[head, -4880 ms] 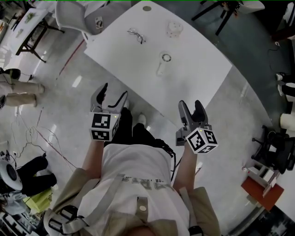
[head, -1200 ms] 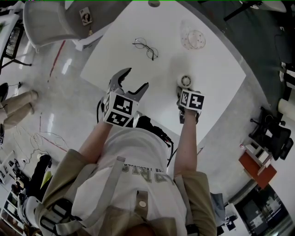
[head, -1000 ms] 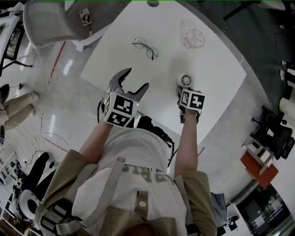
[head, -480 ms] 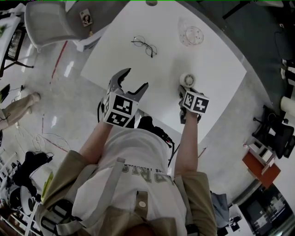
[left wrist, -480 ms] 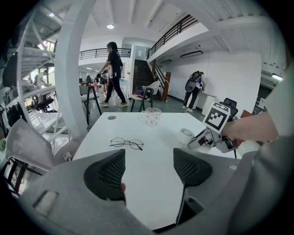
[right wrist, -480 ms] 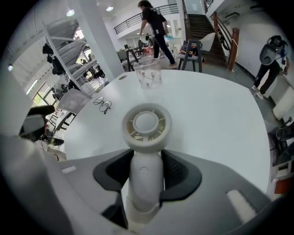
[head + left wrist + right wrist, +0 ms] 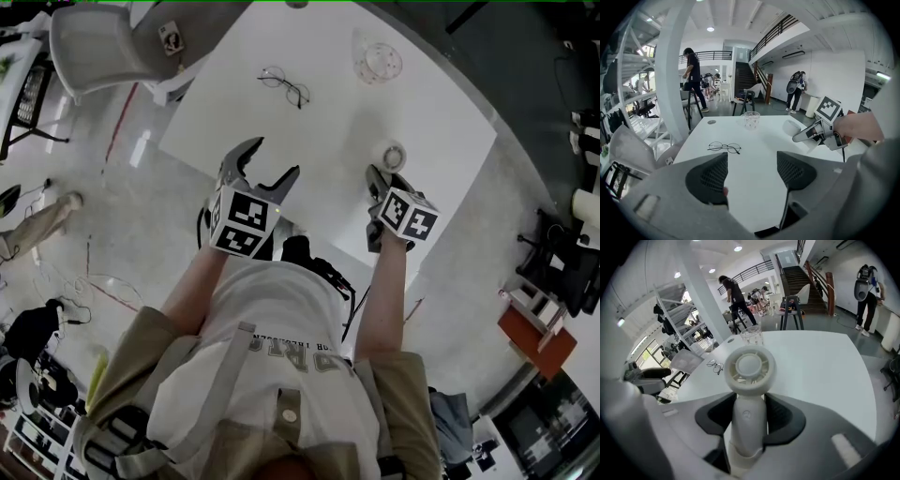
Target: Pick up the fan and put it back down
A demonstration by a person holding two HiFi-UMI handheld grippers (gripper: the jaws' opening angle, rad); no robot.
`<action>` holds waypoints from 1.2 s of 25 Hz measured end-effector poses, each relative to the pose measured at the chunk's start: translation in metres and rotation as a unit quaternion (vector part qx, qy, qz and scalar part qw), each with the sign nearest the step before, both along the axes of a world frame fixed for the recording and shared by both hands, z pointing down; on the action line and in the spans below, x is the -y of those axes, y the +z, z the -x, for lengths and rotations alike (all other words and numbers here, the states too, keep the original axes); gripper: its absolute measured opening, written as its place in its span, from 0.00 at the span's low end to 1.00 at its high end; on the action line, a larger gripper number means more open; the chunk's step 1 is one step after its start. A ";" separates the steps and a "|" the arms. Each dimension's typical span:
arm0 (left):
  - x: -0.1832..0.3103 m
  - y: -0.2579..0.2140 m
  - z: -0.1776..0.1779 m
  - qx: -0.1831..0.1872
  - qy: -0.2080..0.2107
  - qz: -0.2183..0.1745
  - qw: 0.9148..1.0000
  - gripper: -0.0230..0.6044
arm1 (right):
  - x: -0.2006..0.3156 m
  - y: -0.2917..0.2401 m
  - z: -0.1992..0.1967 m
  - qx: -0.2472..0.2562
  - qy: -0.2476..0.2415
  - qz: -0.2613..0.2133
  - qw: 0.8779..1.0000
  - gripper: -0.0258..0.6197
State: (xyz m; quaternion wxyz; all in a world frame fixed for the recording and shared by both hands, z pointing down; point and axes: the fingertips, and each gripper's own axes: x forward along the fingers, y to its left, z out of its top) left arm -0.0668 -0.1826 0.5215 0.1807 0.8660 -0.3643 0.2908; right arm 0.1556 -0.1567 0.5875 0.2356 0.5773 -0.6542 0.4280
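White plastic fan [image 7: 749, 367]: its handle is clamped between the jaws of your right hand-held gripper [image 7: 750, 416], which stand about half closed on it. The fan head stands above the jaws, over the worktop [image 7: 309, 141] near its right edge. Hold the grip firm and the handle upright. Lower the fan straight onto bare worktop, and release only once it rests there. Your left hand-held gripper [image 7: 752, 171] is wide open and empty. Count: one fan, one pair of glasses [image 7: 284, 86], one cup [image 7: 377, 62], two hand-held grippers.

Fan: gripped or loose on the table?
Gripped. The right gripper clamps the fan by its handle, pads pressing both sides.
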 end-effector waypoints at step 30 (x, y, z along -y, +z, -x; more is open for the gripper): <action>-0.081 -0.054 -0.039 0.008 -0.034 -0.050 0.998 0.58 | -0.077 -0.145 -0.036 0.055 -0.017 -0.171 0.984 0.33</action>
